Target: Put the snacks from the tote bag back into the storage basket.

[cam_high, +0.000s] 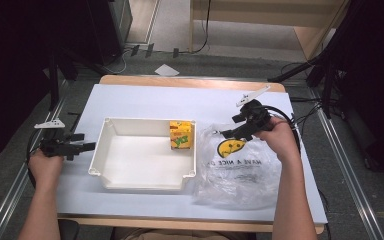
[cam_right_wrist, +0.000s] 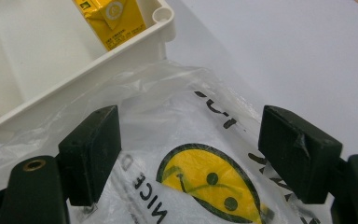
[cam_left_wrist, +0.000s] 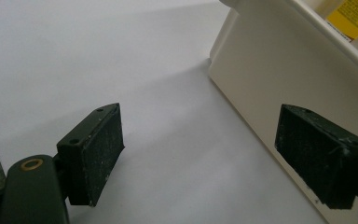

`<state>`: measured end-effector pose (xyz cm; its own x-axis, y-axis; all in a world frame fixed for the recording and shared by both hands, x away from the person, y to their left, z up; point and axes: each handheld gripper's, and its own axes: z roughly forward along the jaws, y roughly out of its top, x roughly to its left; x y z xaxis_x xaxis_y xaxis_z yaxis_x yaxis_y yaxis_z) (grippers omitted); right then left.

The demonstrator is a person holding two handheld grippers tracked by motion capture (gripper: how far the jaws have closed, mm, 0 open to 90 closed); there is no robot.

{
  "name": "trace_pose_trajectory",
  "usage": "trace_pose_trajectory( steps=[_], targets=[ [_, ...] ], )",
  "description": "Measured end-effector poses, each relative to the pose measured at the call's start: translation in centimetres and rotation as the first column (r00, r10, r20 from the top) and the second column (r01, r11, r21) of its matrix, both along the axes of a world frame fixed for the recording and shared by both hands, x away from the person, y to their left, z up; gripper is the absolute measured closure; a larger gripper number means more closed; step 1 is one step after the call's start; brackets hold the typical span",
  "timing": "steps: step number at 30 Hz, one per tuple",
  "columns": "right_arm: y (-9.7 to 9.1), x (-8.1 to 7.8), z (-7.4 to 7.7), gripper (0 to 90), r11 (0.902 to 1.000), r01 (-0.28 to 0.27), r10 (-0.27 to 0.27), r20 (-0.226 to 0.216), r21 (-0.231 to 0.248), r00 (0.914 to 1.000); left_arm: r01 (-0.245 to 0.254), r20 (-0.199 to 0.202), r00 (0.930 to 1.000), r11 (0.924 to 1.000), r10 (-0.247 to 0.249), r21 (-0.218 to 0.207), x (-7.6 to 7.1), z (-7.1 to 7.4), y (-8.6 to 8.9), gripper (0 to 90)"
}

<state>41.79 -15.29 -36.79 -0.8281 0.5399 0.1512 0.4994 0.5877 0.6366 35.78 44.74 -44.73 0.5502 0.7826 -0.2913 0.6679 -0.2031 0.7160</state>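
- The right gripper [cam_high: 228, 131] hung with its jaws wide apart over the plastic bag [cam_high: 237, 170], seemingly lined up to pinch its near edge.
- The left gripper [cam_high: 82, 146], also gaping and empty, waited beside the white tray [cam_high: 142, 186], perhaps to steady it.
- The bag, clear, crinkled and printed with a yellow smiley, lay slumped against the tray's right wall; a yellow carton [cam_high: 180, 135] stood inside the tray.

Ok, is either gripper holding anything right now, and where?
Nothing is held. The right gripper hangs open over the plastic bag, jaws apart. The left gripper is open beside the white tray.
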Motion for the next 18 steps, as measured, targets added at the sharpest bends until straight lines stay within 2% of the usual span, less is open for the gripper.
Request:
trace_pose_trajectory(
  steps=[18],
  targets=[
    [-0.5,0.7,-1.2,19.6,0.999,0.036,-0.038,-0.051,-0.025,0.998,0.008,-0.012,0.9999,0.9998,-0.008,0.016,0.2,-0.3,-0.4,16.3]
  ],
)
